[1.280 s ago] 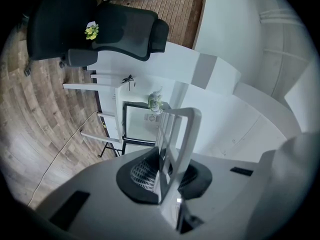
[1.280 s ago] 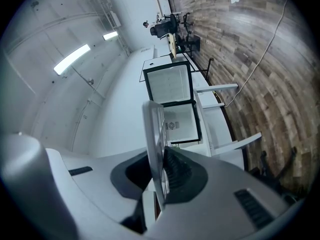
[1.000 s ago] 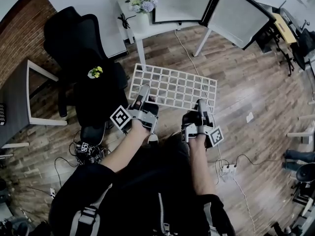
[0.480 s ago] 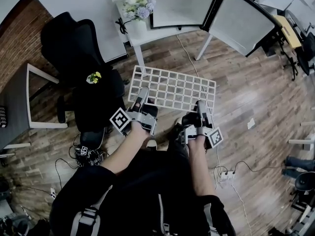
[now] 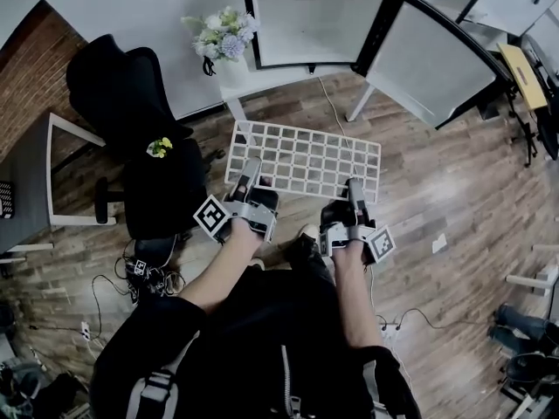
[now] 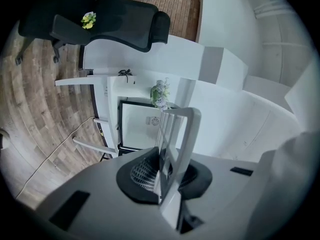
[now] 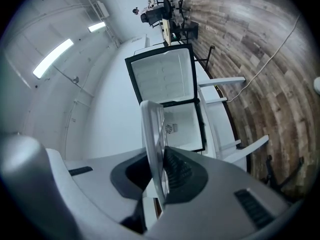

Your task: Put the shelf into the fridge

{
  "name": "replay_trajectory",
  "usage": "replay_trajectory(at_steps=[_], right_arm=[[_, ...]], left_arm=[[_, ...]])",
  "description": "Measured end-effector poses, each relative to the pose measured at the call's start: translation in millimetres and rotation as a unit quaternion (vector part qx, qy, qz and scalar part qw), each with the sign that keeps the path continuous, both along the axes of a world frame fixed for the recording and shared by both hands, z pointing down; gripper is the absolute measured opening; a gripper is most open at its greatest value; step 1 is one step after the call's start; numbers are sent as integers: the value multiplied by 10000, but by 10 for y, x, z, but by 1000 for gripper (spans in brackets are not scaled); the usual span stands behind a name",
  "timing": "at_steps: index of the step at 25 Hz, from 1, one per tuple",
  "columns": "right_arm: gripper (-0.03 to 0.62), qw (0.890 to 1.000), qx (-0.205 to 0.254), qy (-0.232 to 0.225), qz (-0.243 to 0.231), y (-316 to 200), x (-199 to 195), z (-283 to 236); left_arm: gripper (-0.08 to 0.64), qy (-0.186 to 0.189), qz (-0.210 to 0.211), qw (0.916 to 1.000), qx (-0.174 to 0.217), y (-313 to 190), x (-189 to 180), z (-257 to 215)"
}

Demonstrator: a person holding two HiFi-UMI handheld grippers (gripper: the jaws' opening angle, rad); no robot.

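Wooden floor (image 5: 454, 173) is lying under everything; the open fridge (image 5: 314, 20) is facing you, well apart. You are holding the white grid shelf (image 5: 306, 157) level above the floor, left gripper (image 5: 251, 171) and right gripper (image 5: 356, 188) each clamping its near edge. Judged step: carrying; next, closing in and aligning with the cavity.

The person wears a black short-sleeved top (image 5: 262, 330), with grey webbing straps (image 5: 155, 382) and buckles at both shoulders and a zip (image 5: 286, 375) down the front. The left gripper (image 5: 251, 173) and right gripper (image 5: 356, 190) have grey bodies, black ribbed pads (image 6: 142, 173), and a cube (image 5: 212, 216) of black-and-white square markers each.
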State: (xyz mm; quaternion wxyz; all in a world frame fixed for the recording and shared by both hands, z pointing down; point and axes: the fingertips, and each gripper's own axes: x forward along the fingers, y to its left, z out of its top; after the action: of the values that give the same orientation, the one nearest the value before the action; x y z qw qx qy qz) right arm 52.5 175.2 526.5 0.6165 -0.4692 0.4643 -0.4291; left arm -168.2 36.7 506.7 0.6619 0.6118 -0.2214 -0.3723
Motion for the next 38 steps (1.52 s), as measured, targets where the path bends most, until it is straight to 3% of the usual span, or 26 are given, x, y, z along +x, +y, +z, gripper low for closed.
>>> replay_trajectory(at_steps=[13, 24, 38], right_arm=[[46, 9961, 55, -21, -875, -719, 929, -126], [46, 9921, 131, -28, -1244, -1176, 1129, -145], [48, 9910, 145, 87, -1327, -2044, 1432, -166]], left_arm=[[46, -40, -776, 9970, 7, -344, 736, -113], [46, -3, -1118, 9937, -1, -628, 881, -114], [46, 169, -1271, 9917, 42, -1457, 1153, -84]])
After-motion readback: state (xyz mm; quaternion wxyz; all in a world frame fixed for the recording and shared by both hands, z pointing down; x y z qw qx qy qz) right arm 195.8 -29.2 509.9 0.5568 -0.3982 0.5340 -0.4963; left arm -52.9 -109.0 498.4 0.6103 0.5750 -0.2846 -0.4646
